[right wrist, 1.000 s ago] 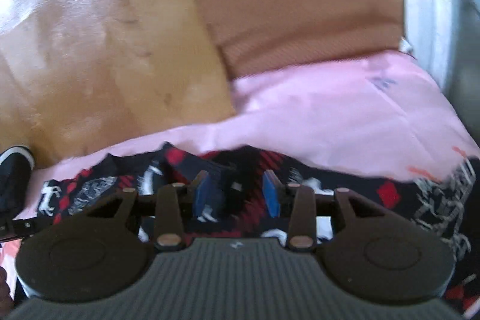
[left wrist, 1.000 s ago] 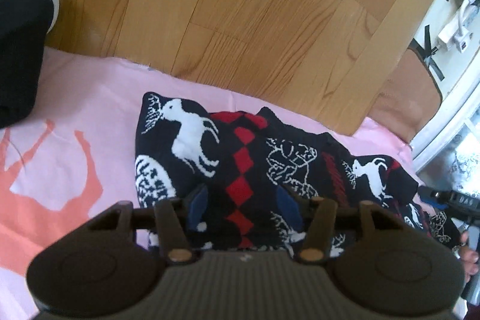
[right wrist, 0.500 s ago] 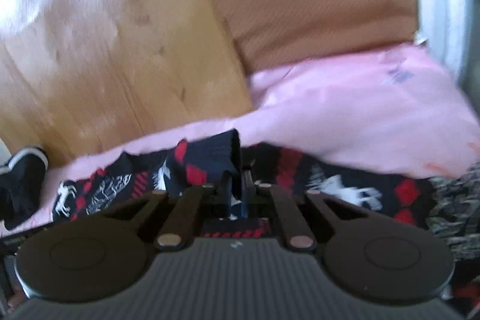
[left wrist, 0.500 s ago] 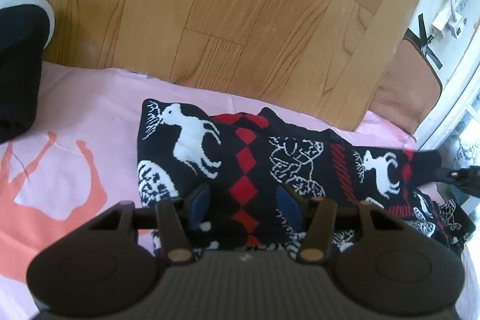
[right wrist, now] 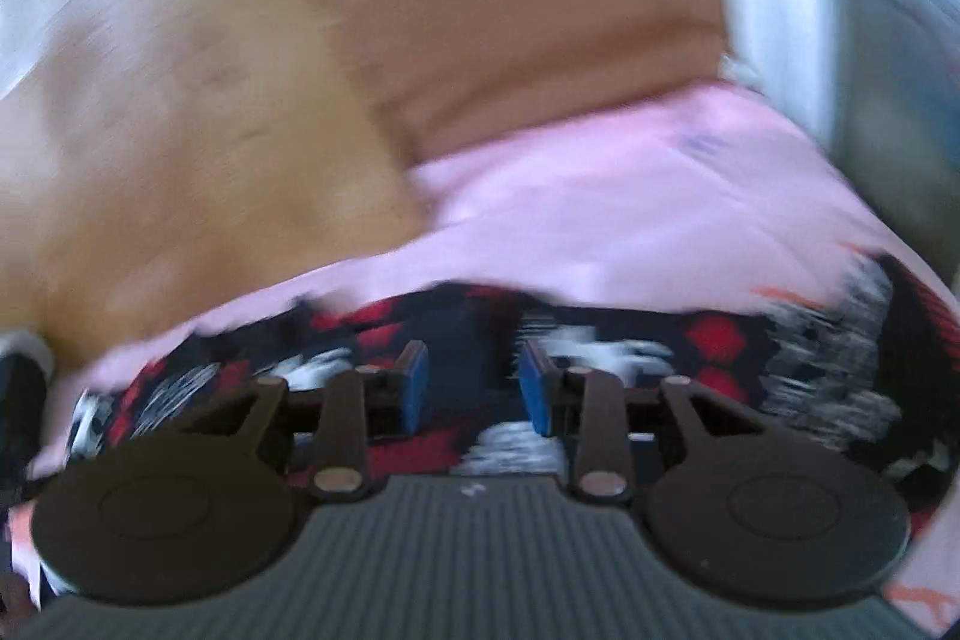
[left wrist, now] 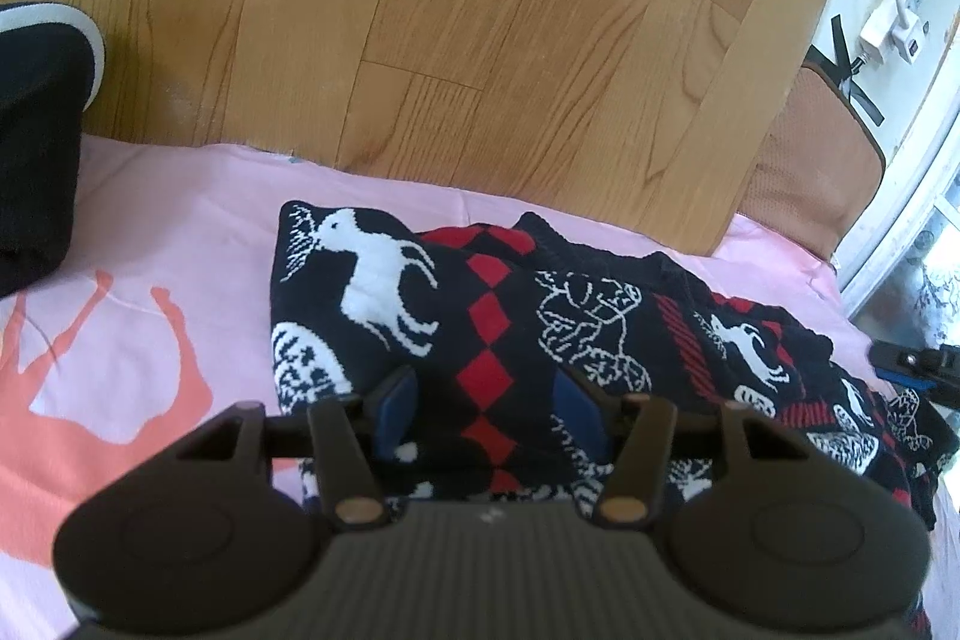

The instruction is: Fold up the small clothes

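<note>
Half a second earlier the right hand-held gripper [right wrist: 471,388] had been pinched on a fold of the sweater [left wrist: 540,328]; its jaws had just been opening, and they stood moderately apart with nothing pressed between the blue pads — the knit lay below them, blurred. The left hand-held gripper [left wrist: 486,406] hovered over the sweater's near edge, jaws half open, gripping nothing. Black with white deer and red diamonds, the sweater lay on a pink sheet [left wrist: 180,244] — beyond it, wooden floor [left wrist: 480,10] and a brown cushion [right wrist: 528,16].
</note>
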`<state>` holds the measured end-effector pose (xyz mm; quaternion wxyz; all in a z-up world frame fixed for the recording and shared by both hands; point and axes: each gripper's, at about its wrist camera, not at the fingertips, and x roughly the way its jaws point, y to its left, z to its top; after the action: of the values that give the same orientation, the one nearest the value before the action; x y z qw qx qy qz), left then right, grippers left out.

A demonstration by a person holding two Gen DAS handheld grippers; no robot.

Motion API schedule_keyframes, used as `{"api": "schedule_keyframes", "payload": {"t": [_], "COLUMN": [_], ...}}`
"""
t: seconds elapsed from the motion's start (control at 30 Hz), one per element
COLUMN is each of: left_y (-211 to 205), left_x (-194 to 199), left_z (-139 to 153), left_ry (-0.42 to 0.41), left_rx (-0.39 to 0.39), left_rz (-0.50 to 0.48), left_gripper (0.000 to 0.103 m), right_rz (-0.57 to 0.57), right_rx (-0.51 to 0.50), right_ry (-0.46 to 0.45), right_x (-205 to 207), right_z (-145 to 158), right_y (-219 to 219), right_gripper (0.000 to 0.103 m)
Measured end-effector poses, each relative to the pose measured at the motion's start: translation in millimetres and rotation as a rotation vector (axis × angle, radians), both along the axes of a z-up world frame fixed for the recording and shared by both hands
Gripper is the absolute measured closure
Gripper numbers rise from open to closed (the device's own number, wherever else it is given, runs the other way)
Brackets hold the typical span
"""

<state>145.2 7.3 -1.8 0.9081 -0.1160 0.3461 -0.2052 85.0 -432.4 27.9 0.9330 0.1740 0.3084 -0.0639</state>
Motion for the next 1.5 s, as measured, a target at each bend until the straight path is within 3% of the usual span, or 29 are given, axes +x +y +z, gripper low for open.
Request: {"api": "schedule_keyframes", "payload": {"t": [0.1,0.23,0.33,0.43,0.57,0.8,0.87,1.33,1.5], "left_y": [0.3,0.6,-1.4,-3.6,-4.8,-5.4,-5.8,-7.9,-8.3], "left_x": [0.4,0.7,0.1,-0.5,-1.1,-1.8,-2.0,-1.9,-2.4], "left_z": [0.0,-0.1,-0.1,0.0,-0.2,-0.6,-0.6,-0.7,-0.7], "left_ry": [0.001,0.000,-0.005,-0.009,-0.013,-0.015,-0.016,-0.019,-0.020], "left_rx": [0.002,0.011,0.030,0.044,0.050,0.051,0.052,0.053,0.052], "left_rz": [-0.004,-0.013,-0.020,-0.020,-0.020,-0.023,-0.026,-0.031,-0.033], "left_gripper": [0.050,0.050,0.050,0.049,0.049,0.046,0.045,0.040,0.037], "right_rz": [0.138,0.221,0.158,0.091,-0.003,-0.022,-0.053,-0.088,-0.138], "right_rx": [-0.032,-0.048,-0.069,-0.075,0.030,0.022,0.017,0.033,0.032], "right_ry": [-0.016,0.022,0.070,0.006,-0.045,-0.054,-0.063,-0.096,-0.125], "right_x": [14.3,33.0,35.8,16.3,-2.2,-3.8,-4.7,-10.2,-15.6], "right_z": [-1.6,-22.5,-44.0,-52.9,-54.5,-53.3,-53.6,-53.5,-52.0], "right_y": [42.9,76.7,68.1,55.4,33.2,37.5,35.8,28.6,26.2], "right_gripper": [0.055,0.054,0.054,0.053,0.052,0.049,0.043,0.040,0.029]}}
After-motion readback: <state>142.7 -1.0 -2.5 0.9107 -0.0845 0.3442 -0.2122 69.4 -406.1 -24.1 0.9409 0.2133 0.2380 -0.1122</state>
